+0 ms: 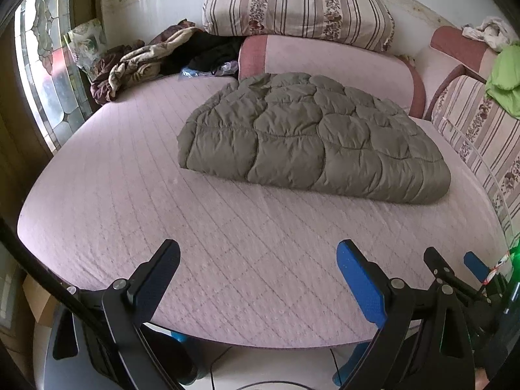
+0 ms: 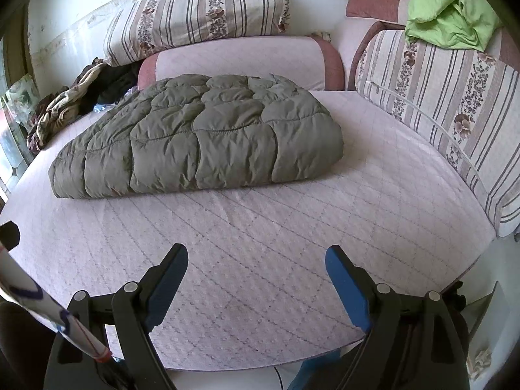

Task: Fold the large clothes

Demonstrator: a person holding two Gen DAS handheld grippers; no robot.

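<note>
Nearest the left wrist lens, the left gripper (image 1: 258,261) stands with its jaws spread wide and nothing between them, hanging over the near edge of the pink quilted bed cover (image 1: 130,201). At about four o'clock in that same view the right gripper (image 1: 451,260) shows beside it, apart from it. Seen from its own camera, the right gripper (image 2: 256,261) is likewise spread wide and empty above the cover.

At twelve o'clock from both claws, well apart from them, lies the olive quilted puffer jacket (image 1: 312,139), folded into a thick, rounded bundle resting flat near the middle of the bed. Going left to right in the left wrist view: a stained-glass window (image 1: 45,74) at nine to ten o'clock, a crumpled brown and beige blanket (image 1: 130,65) at eleven o'clock, a striped floral pillow (image 1: 299,9) at twelve o'clock sitting on a pink bolster (image 1: 325,61) just behind the jacket, and a second striped floral cushion (image 1: 481,136) at two o'clock with a lime green cloth (image 1: 503,78) draped above it.
</note>
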